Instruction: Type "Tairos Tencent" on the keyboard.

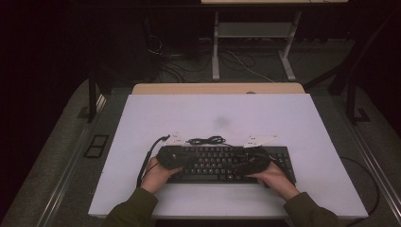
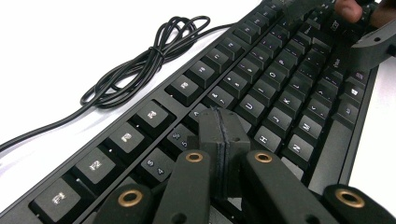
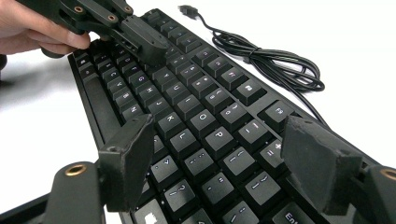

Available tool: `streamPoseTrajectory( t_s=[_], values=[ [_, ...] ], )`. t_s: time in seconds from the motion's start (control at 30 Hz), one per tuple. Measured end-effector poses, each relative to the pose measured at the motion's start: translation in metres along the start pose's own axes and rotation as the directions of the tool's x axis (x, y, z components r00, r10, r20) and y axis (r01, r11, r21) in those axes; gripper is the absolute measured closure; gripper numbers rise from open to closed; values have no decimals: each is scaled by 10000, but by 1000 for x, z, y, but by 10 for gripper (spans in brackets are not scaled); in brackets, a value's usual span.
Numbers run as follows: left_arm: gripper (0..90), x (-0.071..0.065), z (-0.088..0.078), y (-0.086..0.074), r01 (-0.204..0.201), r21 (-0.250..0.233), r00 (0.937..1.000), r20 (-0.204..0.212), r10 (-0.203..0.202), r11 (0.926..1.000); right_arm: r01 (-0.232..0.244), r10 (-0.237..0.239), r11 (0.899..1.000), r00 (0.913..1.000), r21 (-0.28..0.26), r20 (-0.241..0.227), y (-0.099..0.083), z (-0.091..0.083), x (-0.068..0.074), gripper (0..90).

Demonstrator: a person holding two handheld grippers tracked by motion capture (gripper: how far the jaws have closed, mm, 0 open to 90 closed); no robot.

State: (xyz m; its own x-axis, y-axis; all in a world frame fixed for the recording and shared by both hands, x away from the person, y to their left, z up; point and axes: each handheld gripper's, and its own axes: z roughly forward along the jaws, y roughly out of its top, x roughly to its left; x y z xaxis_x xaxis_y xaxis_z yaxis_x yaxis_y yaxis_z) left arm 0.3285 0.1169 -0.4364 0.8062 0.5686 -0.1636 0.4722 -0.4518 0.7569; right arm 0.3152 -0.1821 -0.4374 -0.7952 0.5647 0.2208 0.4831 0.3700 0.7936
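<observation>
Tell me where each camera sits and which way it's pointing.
High view: above the person's side, looking forward and down on the table; both hands and sleeves show.
Left gripper view: on the left claw, shut, over the keyboard.
Right gripper view: on the right claw, open, above the keys.
Both gripper views share the keyboard and its coiled cable.

A dim room with grey carpet floor (image 1: pixel 56 156), a white-legged desk (image 1: pixel 253 33) behind, loose floor cables (image 1: pixel 236 61).
</observation>
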Motion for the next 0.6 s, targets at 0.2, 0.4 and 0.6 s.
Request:
streamPoseTrajectory(
  t_s=[0.2, 0.4, 0.6],
  values=[
    [894, -1, 1, 0, 4, 194, 10000, -6, -3, 9998, -23, 23, 10000, 10000, -81, -10, 0, -2, -1, 255],
    [893, -1, -2, 0, 4, 97, 10000, -61, -3, 10000, -19, 19, 9999, 10000, -135, -9, 0, -3, -2, 254],
    [874, 0, -7, 0, 89, -153, 9999, -51, -90, 9998, -29, 29, 9999, 10000, -168, -17, 0, -4, -2, 252]
  ],
)
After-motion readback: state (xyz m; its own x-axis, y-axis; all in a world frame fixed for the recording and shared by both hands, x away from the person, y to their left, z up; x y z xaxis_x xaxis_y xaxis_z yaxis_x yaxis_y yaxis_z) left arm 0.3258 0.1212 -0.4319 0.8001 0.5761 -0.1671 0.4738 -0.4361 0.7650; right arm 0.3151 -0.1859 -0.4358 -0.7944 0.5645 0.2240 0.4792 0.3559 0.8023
